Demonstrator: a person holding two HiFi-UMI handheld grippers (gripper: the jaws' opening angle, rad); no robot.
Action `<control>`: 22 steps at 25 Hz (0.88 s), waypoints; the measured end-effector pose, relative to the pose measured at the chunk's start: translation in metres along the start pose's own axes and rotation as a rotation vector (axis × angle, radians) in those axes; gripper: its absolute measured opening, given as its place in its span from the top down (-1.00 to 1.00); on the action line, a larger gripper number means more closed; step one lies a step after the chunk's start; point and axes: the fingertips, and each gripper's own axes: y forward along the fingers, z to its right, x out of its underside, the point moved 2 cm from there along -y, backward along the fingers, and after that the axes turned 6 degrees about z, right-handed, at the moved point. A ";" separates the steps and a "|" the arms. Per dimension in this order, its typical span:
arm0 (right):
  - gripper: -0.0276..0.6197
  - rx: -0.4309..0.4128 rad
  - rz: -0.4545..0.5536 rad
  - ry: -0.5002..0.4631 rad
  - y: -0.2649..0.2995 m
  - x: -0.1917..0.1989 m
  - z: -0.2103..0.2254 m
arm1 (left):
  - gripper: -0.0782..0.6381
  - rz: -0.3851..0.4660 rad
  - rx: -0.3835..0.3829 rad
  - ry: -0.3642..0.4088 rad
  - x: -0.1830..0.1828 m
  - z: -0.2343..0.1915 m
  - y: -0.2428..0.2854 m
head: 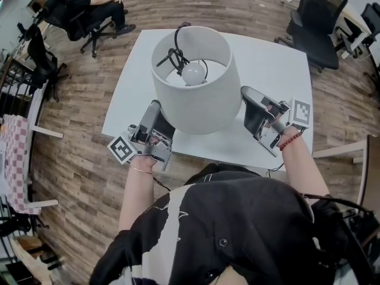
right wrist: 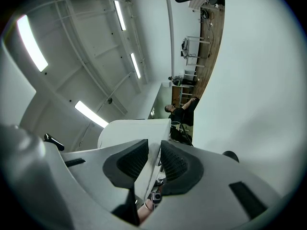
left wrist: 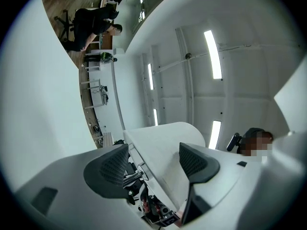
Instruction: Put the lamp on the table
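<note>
Your left gripper [left wrist: 153, 158] holds its jaws wide apart, the lower rim of the white tapered fabric shade [left wrist: 160, 145] between them untouched; your right gripper [right wrist: 152, 158] pinches that rim's thin wall. The lamp [head: 199, 100] stands upright over the white square bench [head: 279, 64], long axis vertical, open top up. Likely light but top-heavy, the shade dents easily: grip its rim gently on both sides.

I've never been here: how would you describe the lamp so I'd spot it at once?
Find the white square table amid the wood floor. On its near half stands the lamp: white and tapered, the only tall thing there, its open top showing a round bulb and black cord.
</note>
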 end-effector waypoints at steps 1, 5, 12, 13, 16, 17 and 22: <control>0.64 0.000 -0.001 -0.001 0.000 0.000 0.000 | -0.13 0.003 -0.002 0.005 -0.001 -0.001 -0.001; 0.64 0.000 -0.003 -0.005 0.000 0.000 -0.001 | -0.13 -0.001 0.005 0.005 -0.001 -0.002 -0.002; 0.64 0.001 -0.012 -0.011 0.000 0.001 -0.001 | -0.13 0.003 -0.014 0.030 -0.004 -0.005 -0.002; 0.64 0.002 -0.011 -0.010 0.000 0.001 0.000 | -0.13 0.001 -0.018 0.041 -0.004 -0.005 -0.002; 0.64 0.003 -0.007 -0.006 0.000 0.001 -0.001 | -0.13 -0.010 -0.033 0.114 -0.007 -0.001 -0.002; 0.64 0.002 -0.006 -0.005 0.001 0.001 -0.002 | -0.13 -0.011 -0.040 0.151 -0.008 0.001 -0.002; 0.64 0.002 -0.005 -0.001 -0.001 0.004 -0.003 | -0.13 -0.007 -0.073 0.310 -0.015 0.004 -0.008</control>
